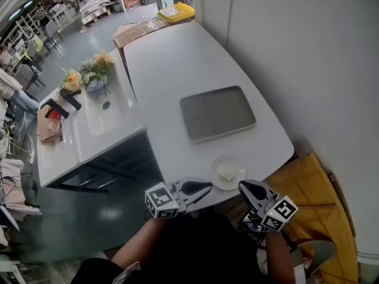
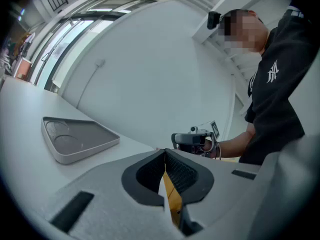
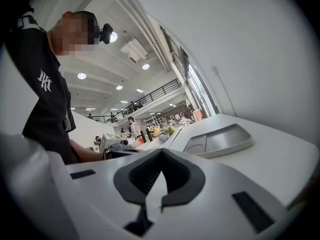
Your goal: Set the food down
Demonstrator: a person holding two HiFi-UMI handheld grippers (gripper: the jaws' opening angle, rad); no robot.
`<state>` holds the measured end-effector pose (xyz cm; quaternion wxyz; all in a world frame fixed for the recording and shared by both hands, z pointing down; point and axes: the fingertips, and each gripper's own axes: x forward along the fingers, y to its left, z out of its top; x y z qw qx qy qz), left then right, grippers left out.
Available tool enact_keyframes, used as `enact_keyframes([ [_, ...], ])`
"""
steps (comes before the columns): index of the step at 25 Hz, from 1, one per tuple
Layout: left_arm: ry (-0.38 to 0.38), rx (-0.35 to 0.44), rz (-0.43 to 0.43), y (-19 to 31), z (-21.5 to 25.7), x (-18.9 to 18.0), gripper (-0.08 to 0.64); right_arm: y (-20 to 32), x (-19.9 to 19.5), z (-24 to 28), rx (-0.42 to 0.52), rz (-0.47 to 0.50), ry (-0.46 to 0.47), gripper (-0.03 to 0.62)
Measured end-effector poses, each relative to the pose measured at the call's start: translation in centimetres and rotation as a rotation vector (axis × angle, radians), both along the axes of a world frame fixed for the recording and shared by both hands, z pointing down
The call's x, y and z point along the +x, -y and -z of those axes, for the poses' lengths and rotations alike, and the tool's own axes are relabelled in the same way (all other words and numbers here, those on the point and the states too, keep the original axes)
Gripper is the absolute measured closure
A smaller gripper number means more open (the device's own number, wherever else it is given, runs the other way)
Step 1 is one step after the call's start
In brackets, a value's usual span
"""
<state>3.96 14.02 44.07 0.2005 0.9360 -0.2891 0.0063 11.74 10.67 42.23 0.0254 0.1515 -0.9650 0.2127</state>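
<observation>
A pale piece of food point(image 1: 227, 171) lies on a small white plate point(image 1: 217, 179) near the front edge of the white table point(image 1: 172, 64). Behind it sits an empty grey tray point(image 1: 217, 112), also seen as the tray point(image 2: 75, 139) in the left gripper view and the tray point(image 3: 220, 140) in the right gripper view. My left gripper point(image 1: 204, 187) hovers just left of the plate, my right gripper point(image 1: 246, 187) just right of it. Both are shut and empty. In their own views the left gripper point(image 2: 164, 170) and right gripper point(image 3: 159, 181) point at each other.
A lower white table point(image 1: 89, 141) at the left carries flowers point(image 1: 89, 76) and a wooden box point(image 1: 49, 126). A cardboard box point(image 1: 136, 31) and a yellow item point(image 1: 176, 12) lie at the far end. Mustard fabric point(image 1: 308, 188) sits at the right by the wall.
</observation>
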Motion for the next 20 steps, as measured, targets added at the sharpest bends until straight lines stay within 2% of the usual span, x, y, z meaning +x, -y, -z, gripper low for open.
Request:
enact_keyframes([
  [13,0.009,-0.025,-0.007,0.2,-0.8,0.4,0.554,1.1,0.9,-0.4,-0.016,-0.015,0.007,0.589],
  [16,0.012,-0.067,0.011,0.8,-1.3,0.0,0.552,2.4,2.1,-0.8,-0.093,-0.046,0.011,0.588],
  [20,0.05,-0.207,0.044,1.7,-3.2,-1.1,0.552,4.5,4.2,-2.3,-0.234,-0.082,-0.016,0.586],
])
